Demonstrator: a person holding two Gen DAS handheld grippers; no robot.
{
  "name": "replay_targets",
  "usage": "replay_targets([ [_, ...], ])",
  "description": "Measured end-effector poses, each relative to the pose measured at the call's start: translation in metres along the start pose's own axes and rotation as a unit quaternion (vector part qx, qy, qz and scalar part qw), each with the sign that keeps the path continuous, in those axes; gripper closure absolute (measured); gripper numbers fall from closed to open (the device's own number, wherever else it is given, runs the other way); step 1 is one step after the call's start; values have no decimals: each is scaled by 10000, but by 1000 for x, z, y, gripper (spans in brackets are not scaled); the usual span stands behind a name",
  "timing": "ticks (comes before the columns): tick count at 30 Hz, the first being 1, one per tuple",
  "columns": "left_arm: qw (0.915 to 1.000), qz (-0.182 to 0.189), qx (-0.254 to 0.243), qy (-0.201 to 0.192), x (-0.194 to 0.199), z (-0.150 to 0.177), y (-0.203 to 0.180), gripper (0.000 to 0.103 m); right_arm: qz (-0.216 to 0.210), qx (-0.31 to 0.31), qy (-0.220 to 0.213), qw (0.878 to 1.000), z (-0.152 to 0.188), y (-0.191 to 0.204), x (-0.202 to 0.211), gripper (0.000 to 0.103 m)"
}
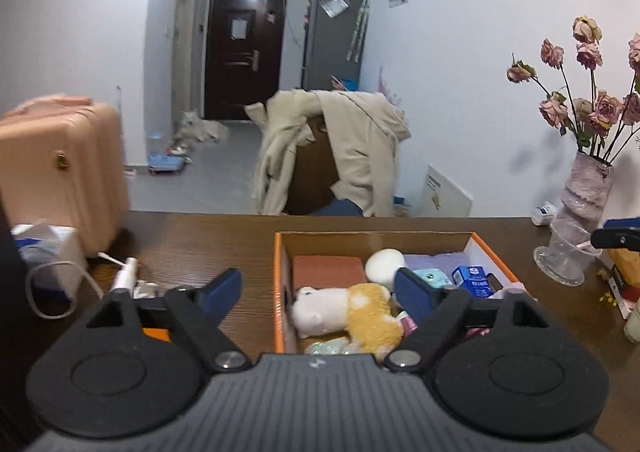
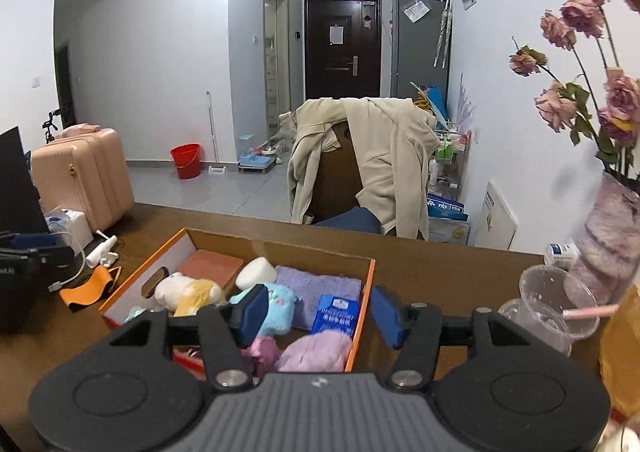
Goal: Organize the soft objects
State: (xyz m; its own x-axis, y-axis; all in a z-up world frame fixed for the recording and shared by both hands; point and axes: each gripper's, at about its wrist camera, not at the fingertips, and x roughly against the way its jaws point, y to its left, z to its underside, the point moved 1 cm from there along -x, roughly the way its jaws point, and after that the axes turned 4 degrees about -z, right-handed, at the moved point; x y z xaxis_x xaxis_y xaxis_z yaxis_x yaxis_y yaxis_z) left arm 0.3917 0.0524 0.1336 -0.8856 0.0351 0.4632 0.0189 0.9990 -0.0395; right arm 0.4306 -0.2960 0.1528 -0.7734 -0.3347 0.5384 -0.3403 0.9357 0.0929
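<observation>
An orange-edged cardboard box (image 1: 279,292) (image 2: 365,292) on the brown table holds soft things: a white and yellow plush dog (image 1: 344,312) (image 2: 188,292), a white sponge (image 1: 384,262) (image 2: 256,272), a brown sponge block (image 1: 328,270) (image 2: 212,266), a purple cloth (image 2: 316,284), a teal plush (image 2: 276,308), a blue tissue pack (image 1: 472,280) (image 2: 336,314) and a purple plush (image 2: 316,352). My left gripper (image 1: 318,290) is open and empty over the box's left wall. My right gripper (image 2: 320,314) is open and empty over the box's right part.
An orange mask (image 2: 90,290) and a white charger with cable (image 1: 124,276) (image 2: 100,248) lie left of the box. A tissue box (image 1: 48,252) and pink suitcase (image 1: 60,164) are far left. Clear plastic cups (image 1: 568,256) (image 2: 552,304) and a flower vase (image 1: 584,192) (image 2: 608,236) stand right.
</observation>
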Motion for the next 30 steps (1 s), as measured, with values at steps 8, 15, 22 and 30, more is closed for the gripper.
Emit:
replay_targets([
  [8, 9989, -74, -107, -458, 57, 11, -7, 1, 44, -16, -371, 9993, 17, 24, 40, 38],
  [15, 9937, -388, -38, -1047, 110, 69, -13, 0, -92, -170, -1094, 9938, 68, 50, 78, 16],
  [22, 9877, -244, 189, -1531, 188, 143, -18, 0, 284, 172, -1504, 9881, 154, 101, 125, 6],
  [30, 9859, -797, 485, -1391, 262, 233, -21, 0, 218, -322, -1426, 9890, 257, 160, 174, 0],
])
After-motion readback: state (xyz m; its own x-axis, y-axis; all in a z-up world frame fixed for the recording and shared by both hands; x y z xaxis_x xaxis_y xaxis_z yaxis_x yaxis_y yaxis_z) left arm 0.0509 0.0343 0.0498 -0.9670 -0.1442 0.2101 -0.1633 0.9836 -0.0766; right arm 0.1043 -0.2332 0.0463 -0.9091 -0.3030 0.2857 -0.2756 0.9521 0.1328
